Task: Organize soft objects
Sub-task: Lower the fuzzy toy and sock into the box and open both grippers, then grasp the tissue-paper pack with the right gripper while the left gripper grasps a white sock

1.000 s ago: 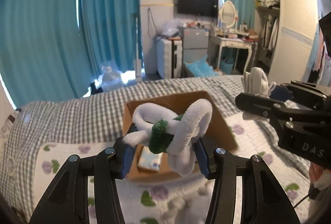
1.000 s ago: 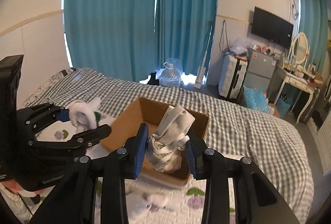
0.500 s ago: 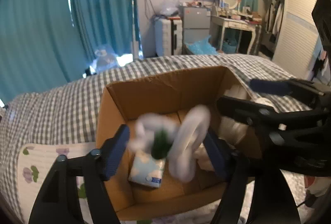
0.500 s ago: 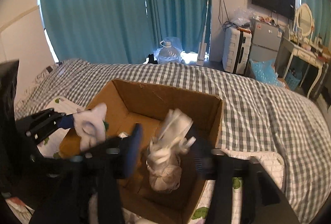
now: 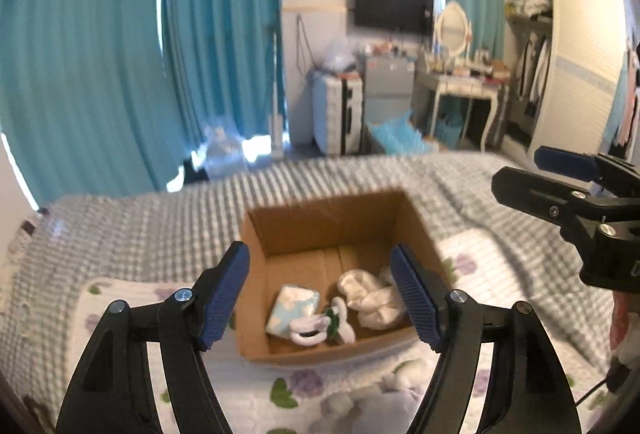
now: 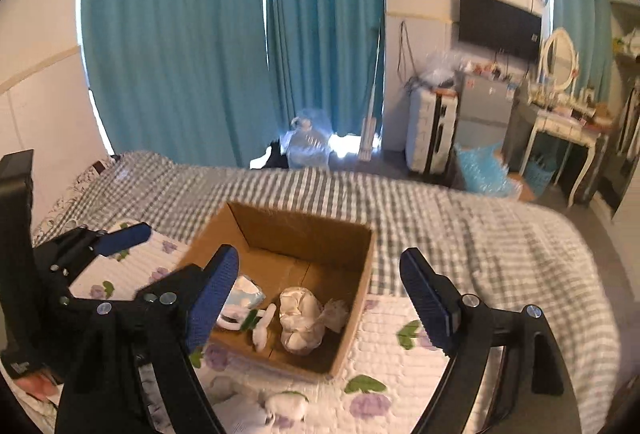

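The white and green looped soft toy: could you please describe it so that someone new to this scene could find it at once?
Find the open cardboard box on the bed with the checked cover. Inside it, near the front wall, the white and green looped toy lies between a pale blue packet and a crumpled white bundle. It alone has thin white loops and a dark green tuft.

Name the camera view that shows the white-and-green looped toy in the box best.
The left wrist view: the looped toy lies unobstructed on the floor of the cardboard box. In the right wrist view the right claw's finger hides part of it.
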`<state>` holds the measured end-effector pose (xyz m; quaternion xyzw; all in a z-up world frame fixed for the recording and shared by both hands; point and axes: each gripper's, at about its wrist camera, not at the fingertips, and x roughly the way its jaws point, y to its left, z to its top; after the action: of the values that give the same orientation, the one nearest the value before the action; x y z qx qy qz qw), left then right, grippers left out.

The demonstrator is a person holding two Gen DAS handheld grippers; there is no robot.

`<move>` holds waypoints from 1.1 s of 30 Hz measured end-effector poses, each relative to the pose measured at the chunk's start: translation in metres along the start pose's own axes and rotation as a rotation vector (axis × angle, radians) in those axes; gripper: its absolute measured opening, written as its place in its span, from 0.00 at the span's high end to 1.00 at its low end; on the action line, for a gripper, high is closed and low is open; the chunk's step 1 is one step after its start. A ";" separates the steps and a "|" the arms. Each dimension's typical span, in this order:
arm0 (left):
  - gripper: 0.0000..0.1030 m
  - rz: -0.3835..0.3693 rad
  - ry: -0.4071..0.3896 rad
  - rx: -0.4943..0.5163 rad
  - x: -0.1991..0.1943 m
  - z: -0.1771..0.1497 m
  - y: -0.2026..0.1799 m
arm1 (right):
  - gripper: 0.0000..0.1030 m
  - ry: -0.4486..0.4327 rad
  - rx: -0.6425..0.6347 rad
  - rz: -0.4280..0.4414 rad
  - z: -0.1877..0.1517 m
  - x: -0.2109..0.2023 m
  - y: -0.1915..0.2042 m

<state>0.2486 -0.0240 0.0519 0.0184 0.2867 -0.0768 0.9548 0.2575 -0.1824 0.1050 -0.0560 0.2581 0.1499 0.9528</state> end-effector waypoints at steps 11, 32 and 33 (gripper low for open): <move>0.14 0.024 -0.213 0.021 -0.174 0.004 -0.003 | 0.10 -0.129 -0.109 -0.008 0.007 -0.171 0.047; 0.14 0.193 0.093 -0.136 -0.085 -0.180 0.074 | 0.08 0.196 -0.262 0.214 -0.174 -0.040 0.150; 0.14 0.203 0.105 -0.134 -0.079 -0.185 0.077 | 0.08 0.216 -0.267 0.225 -0.180 -0.029 0.154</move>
<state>0.0950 0.0772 -0.0593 -0.0125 0.3376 0.0405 0.9403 0.0997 -0.0768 -0.0400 -0.1685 0.3414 0.2814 0.8808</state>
